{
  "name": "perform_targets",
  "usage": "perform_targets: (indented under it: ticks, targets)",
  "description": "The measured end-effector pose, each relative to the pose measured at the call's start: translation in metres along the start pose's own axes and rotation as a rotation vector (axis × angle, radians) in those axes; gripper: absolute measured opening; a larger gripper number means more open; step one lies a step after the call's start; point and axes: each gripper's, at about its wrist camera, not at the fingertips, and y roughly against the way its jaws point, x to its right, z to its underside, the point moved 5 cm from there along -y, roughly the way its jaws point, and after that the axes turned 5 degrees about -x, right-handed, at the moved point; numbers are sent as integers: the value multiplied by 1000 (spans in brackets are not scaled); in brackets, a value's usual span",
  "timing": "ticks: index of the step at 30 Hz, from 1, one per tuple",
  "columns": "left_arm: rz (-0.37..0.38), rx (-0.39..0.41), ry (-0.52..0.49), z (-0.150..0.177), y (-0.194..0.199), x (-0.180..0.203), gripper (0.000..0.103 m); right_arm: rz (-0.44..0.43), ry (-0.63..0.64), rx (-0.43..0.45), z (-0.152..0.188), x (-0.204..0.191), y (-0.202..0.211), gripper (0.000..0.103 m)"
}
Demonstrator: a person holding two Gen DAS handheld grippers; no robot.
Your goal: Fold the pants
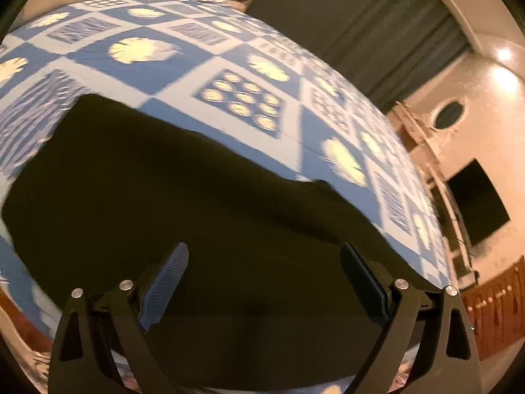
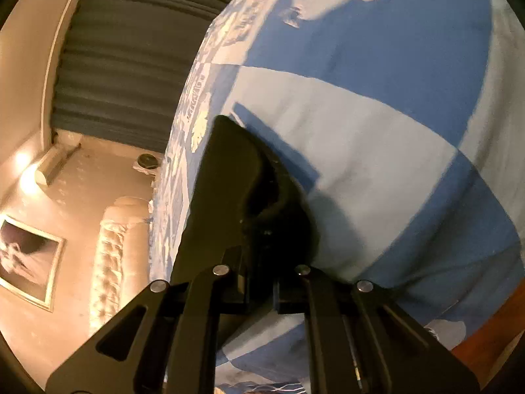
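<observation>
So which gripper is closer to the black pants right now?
Right. The right gripper is shut on a bunched edge of the black pants. The left gripper hangs open above the spread fabric, not gripping it.

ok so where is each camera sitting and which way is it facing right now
Left wrist: on the left gripper, angled down at the dark pants on the blue bedspread; jaws open.
Right wrist: on the right gripper, low over the bedspread, shut on a pants edge.
Shared: pants, bedspread, grey curtain.
</observation>
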Motion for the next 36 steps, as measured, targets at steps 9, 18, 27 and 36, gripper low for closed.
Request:
perform_targets:
  ticks: [9,18,27,36]
  targets:
    - [4,16,84,-19,12,-42,92,99,259,49,8,-95,28,8]
    - [46,12,135,-18,15,-44,92,170,559,50,71,-220,20,9]
    - [50,7,127,-20,19,-40,92,220,822,-44,177,-312,-60,9]
    - [61,31,143,-27,27,-42,92,257,906,-194,268,-321,-149,9]
